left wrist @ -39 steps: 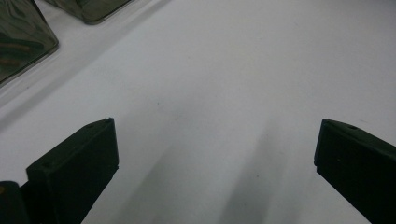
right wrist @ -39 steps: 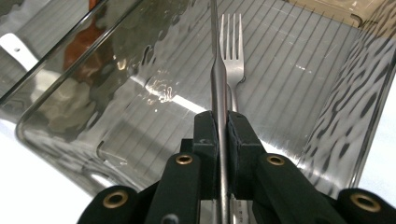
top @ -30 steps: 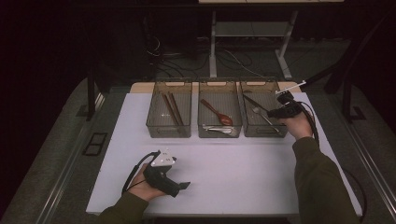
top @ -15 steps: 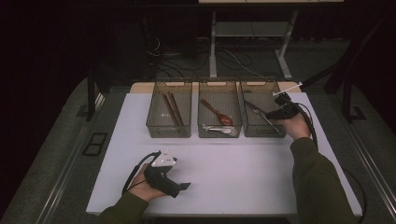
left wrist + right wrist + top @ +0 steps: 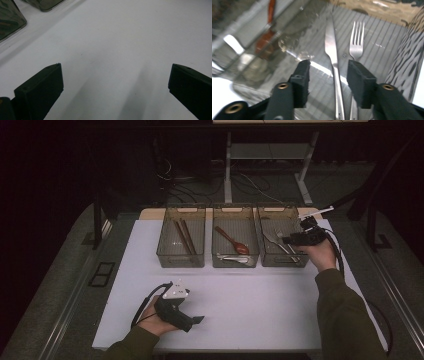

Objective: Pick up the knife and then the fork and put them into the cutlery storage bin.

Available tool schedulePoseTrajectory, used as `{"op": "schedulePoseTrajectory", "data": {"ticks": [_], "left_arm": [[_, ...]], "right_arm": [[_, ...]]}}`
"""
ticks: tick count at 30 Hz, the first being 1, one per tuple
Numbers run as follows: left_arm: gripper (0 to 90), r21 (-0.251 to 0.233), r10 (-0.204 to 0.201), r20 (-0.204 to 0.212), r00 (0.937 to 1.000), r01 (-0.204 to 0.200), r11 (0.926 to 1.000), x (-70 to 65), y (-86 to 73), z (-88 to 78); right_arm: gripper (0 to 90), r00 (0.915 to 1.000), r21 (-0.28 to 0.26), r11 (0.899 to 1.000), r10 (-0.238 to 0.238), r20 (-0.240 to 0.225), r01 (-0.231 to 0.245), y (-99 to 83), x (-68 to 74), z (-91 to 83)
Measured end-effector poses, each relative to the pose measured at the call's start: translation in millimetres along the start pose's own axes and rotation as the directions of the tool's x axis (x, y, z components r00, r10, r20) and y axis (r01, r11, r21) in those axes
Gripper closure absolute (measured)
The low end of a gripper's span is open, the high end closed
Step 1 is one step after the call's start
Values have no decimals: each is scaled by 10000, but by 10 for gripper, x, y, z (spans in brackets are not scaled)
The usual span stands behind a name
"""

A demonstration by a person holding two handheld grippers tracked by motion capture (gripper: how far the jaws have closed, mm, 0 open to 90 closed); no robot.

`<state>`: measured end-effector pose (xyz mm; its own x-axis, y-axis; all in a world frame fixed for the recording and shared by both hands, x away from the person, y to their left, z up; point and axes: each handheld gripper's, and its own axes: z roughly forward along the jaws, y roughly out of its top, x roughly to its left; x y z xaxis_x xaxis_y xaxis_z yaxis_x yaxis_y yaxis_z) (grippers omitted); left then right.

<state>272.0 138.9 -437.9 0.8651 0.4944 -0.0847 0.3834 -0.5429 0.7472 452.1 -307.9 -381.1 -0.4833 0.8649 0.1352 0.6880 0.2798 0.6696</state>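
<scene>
Three bins are lined up at upper centre of the high view. Right gripper (image 5: 295,240) is held over the right bin (image 5: 265,256), jaws part open around nothing, the knife (image 5: 333,57) seen between them and the fork (image 5: 356,43) just beside it. Chopsticks (image 5: 183,236) lie in the left bin (image 5: 162,255); spoons (image 5: 233,241) in the middle bin (image 5: 235,264). Left gripper (image 5: 192,320) is rested at lower left on the table (image 5: 260,305), jaws wide apart, empty.

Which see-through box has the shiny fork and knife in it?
The right-hand clear plastic bin, under the right gripper. The middle bin holds spoons; the left bin holds brown chopsticks.
</scene>
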Motion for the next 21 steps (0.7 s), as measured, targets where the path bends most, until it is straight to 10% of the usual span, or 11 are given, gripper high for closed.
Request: {"op": "schedulePoseTrajectory", "data": {"ticks": [21], "left_arm": [[0, -564, -149, 91, 9998, 154, 9983, 34, -32, -16]], "right_arm": [[278, 9968, -1522, 9860, -739, -304, 685, -310, 267, -459]]}}
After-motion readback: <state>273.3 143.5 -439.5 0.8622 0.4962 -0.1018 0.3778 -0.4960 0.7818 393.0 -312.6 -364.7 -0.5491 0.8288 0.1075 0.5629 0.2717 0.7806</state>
